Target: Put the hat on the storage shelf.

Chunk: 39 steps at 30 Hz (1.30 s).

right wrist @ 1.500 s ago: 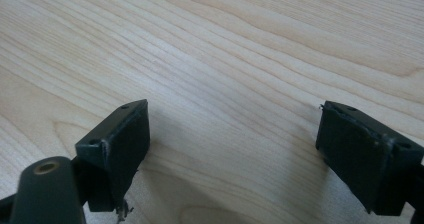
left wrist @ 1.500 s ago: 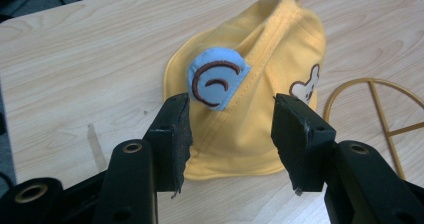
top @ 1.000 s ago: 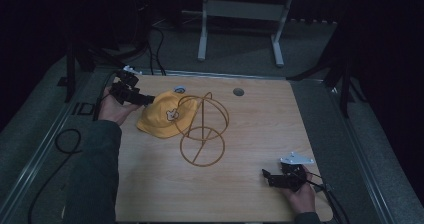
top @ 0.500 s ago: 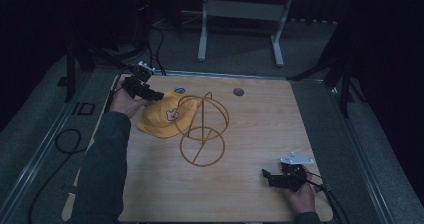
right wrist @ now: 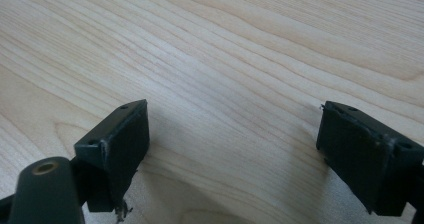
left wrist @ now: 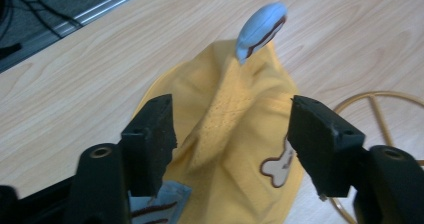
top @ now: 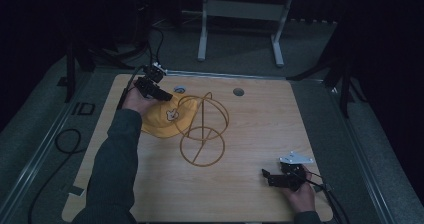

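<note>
A yellow cloth hat with a bone patch lies on the wooden table, left of centre. In the left gripper view the hat shows a pale blue tab at its far end. My left gripper hovers open over the hat's rear edge, its jaws either side of a raised fold. A gold wire stand with two rings stands just right of the hat. Near the front right, my right gripper rests open just above bare wood.
Two round holes sit in the table near its far edge. A cable loops on the grey floor at the left. A metal frame stand rises beyond the table. Dark surroundings ring the table.
My left hand has moved right and forward from the table's left edge until the gripper is over the hat. The right gripper has stayed in place.
</note>
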{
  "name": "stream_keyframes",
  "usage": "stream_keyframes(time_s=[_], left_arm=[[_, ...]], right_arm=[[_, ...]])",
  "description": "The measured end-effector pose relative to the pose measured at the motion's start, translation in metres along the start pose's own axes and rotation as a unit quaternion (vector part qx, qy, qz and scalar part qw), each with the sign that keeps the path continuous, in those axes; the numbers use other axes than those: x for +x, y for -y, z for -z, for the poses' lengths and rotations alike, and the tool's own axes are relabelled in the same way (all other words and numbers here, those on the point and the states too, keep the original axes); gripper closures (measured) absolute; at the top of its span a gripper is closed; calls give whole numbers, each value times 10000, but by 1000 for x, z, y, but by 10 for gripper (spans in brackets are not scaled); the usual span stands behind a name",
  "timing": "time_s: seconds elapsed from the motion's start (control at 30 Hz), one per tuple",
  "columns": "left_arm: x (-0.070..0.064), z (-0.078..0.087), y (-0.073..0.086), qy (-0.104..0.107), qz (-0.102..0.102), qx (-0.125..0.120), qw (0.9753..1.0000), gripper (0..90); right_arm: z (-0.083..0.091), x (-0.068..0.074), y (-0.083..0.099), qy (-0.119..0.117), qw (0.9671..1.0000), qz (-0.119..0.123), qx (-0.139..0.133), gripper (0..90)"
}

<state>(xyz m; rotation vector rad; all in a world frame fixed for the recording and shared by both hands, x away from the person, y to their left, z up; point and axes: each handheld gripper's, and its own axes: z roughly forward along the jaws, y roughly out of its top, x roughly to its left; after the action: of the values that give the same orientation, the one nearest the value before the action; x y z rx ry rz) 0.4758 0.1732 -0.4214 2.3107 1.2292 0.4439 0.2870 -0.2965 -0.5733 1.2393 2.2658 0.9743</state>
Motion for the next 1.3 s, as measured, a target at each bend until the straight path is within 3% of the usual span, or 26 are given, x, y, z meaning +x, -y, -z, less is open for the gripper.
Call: stream_keyframes(time_s=[0.33,0.47,0.7,1.3], left_arm=[[1,-18,-1,123,18,234,9997,414],[1,-23,-1,65,23,314,9995,448],[3,-25,0,0,-11,517,9987,534],[0,-22,2,19,-212,725,9971,794]], right_arm=[[0,0,0,0,10000,3,11,135],[0,0,0,4,10000,4,12,136],[0,0,0,5,10000,4,13,136],[0,1,0,3,10000,16,8,136]])
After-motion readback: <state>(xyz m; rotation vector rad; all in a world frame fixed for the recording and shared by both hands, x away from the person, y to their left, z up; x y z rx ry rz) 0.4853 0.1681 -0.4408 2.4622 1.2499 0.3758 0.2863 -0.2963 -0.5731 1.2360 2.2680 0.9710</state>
